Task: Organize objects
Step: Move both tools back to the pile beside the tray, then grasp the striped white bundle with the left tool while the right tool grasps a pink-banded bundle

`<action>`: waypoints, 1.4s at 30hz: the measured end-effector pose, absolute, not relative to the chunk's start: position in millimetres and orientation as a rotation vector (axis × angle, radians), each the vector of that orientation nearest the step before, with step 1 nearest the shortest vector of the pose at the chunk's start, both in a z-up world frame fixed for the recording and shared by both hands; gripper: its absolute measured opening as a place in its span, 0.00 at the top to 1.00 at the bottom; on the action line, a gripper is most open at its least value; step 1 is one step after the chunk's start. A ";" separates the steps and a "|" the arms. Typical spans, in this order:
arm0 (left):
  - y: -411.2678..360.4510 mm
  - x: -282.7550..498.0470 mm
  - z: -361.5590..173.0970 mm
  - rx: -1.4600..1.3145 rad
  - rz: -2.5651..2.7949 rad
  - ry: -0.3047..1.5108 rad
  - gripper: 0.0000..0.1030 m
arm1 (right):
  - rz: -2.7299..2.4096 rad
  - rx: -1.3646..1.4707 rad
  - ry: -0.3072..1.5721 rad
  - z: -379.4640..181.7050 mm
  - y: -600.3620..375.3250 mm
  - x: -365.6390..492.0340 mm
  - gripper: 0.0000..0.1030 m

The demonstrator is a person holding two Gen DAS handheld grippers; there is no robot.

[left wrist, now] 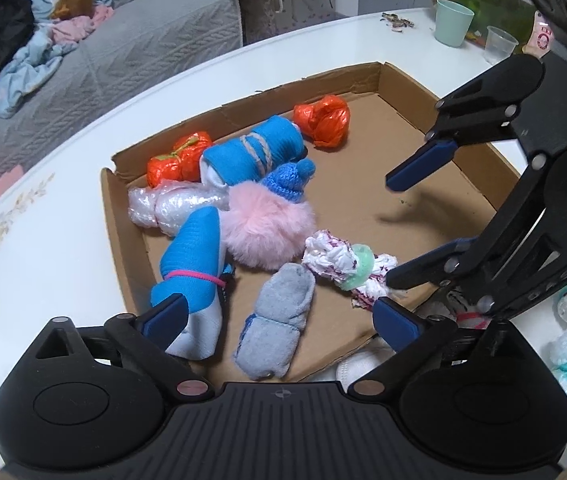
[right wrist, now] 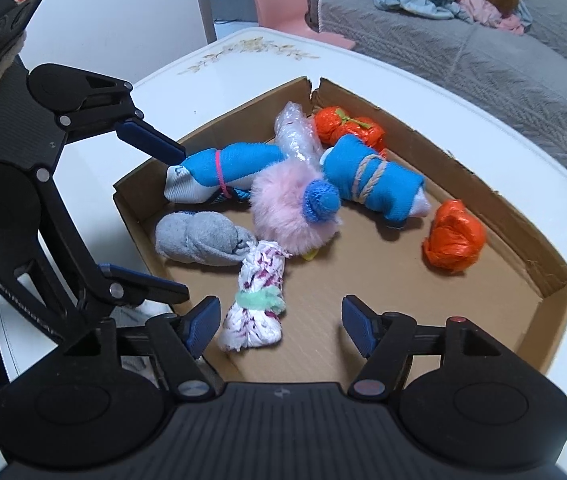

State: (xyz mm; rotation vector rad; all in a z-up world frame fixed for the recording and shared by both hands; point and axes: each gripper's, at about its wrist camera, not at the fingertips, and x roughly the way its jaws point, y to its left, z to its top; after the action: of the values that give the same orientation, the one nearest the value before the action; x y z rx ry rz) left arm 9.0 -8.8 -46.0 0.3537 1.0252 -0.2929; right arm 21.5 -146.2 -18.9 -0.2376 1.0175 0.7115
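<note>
In the shallow cardboard tray (right wrist: 479, 196) on the white table (left wrist: 63, 184), the bundles are gathered toward one side: a pink fluffy ball (right wrist: 283, 208) with a small blue knitted hat (right wrist: 320, 201) lies in the middle, touched by a blue sock roll tied with string (right wrist: 371, 180), a blue sock roll banded in pink (right wrist: 227, 172) and a bubble-wrap roll (right wrist: 295, 136). A grey sock bundle (right wrist: 199, 240) is seen beside a white patterned cloth roll with a green band (right wrist: 257, 296). Two orange plastic bundles are present, one in the far corner (right wrist: 349, 128), one apart on bare cardboard (right wrist: 455, 240).

The right gripper (right wrist: 283, 326) is held low over the tray's near edge, jaws spread wide, nothing between them; the cloth roll lies just beside its left finger (right wrist: 203, 328). The left gripper (left wrist: 279, 318) is likewise held wide and empty above the opposite edge, one finger (left wrist: 163, 314) close by the pink-banded sock, whether touching cannot be told. Outside the tray, a green cup (left wrist: 453, 22) and a clear cup (left wrist: 499, 46) stand on the table
</note>
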 end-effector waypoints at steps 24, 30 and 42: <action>1.3 -34.7 -44.2 0.006 -0.234 1.189 0.01 | 0.561 -0.074 1.146 -20.2 -168.0 -46.0 0.18; 18.5 -29.7 -44.6 -0.102 -0.164 1.192 0.01 | 0.469 -0.065 1.235 -44.8 -154.9 -38.2 0.18; 7.5 -19.3 -62.7 -0.135 -0.168 1.214 0.01 | 0.306 0.015 1.292 -57.1 -184.8 -29.7 0.44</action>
State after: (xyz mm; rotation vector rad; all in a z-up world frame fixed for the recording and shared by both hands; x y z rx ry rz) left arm -19.3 7.5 -62.7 -0.1353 1.2137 -0.1681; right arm -29.7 -184.8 -57.1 0.0146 1.2920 0.3057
